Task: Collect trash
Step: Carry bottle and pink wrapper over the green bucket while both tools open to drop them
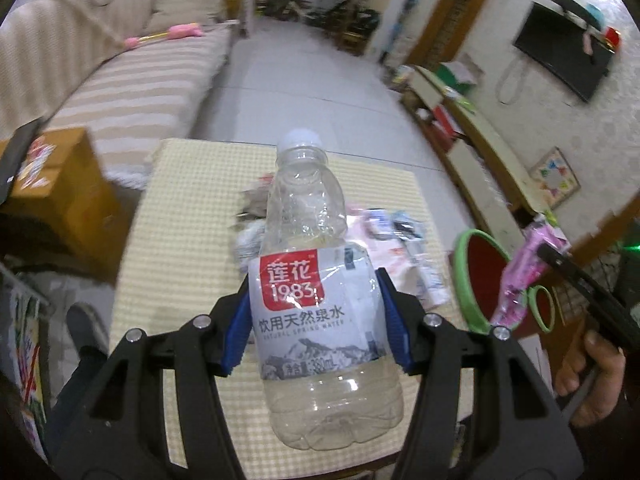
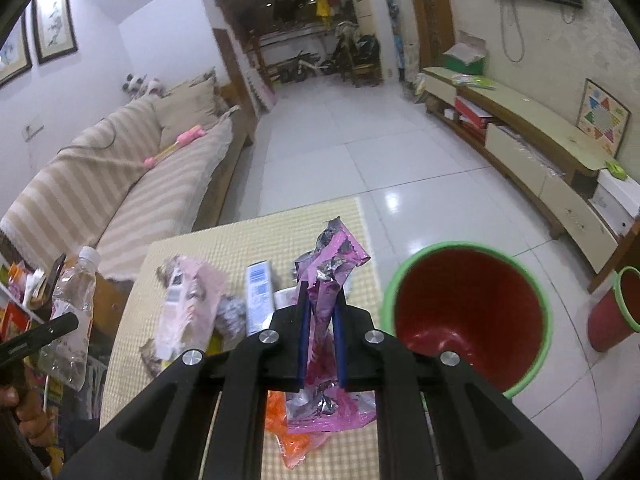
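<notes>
A clear water bottle (image 1: pixel 320 300) is clamped upright at its label between the left gripper (image 1: pixel 316 320) fingers, above the desk (image 1: pixel 188 200). A crumpled pink wrapper (image 2: pixel 326 280) is pinched between the right gripper (image 2: pixel 322 320) fingers, beside the red bin (image 2: pixel 468 312).

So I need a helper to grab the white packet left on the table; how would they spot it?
On the checked yellow table, among the litter, left of the right gripper. The packet is the upright white one with blue print, beside a crumpled pale pink wrapper.
</notes>
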The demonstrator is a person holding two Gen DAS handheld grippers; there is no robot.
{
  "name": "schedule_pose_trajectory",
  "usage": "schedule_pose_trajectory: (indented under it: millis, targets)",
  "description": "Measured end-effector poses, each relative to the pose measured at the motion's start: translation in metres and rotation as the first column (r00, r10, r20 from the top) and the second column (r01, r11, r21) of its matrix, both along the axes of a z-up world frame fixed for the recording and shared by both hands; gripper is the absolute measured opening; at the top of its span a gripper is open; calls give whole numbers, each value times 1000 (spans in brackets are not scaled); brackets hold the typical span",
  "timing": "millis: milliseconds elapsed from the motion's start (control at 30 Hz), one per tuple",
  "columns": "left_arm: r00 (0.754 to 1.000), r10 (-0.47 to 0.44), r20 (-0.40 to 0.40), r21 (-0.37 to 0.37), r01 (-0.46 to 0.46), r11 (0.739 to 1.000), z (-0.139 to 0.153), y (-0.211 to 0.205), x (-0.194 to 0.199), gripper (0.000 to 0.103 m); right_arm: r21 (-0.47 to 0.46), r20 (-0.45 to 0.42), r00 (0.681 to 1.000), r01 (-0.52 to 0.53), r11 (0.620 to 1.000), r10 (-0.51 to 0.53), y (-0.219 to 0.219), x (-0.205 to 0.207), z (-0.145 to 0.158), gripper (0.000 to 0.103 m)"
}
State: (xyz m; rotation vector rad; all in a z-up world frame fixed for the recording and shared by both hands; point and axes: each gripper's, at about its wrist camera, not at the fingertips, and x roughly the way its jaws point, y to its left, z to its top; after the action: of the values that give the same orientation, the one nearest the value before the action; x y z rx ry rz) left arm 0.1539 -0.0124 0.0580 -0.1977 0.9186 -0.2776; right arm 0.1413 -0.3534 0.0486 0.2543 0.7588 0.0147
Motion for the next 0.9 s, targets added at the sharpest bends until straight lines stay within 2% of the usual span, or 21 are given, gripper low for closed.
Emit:
schedule_pose_trajectory:
  millis: [233,467,600,767,900]
  targets:
    - [982,-185,29,-14,186,982,8,-75,12,55,-6,1,996,93,996,-93,-55,-7,-4,8]
    - [934,-356,36,-52,358,932,7,-170,31,55,-25,1,984,177,984,-177,-109,-9,-13,8]
    - [905,-424,28,-74,424,902,0,-220,40,55,-43,3,979,203,978,-203,-133,-7,-18,8]
    - [874,-487,-1,-88,485,870,-17,-271,44,55,-47,-47,976,210,977,-212,-156,4,-38,8]
    - [860,-507,-51,-89,502,860,-37,-303,56,55,-35,-91,973,209,977,-211,-166,12,-58,8]
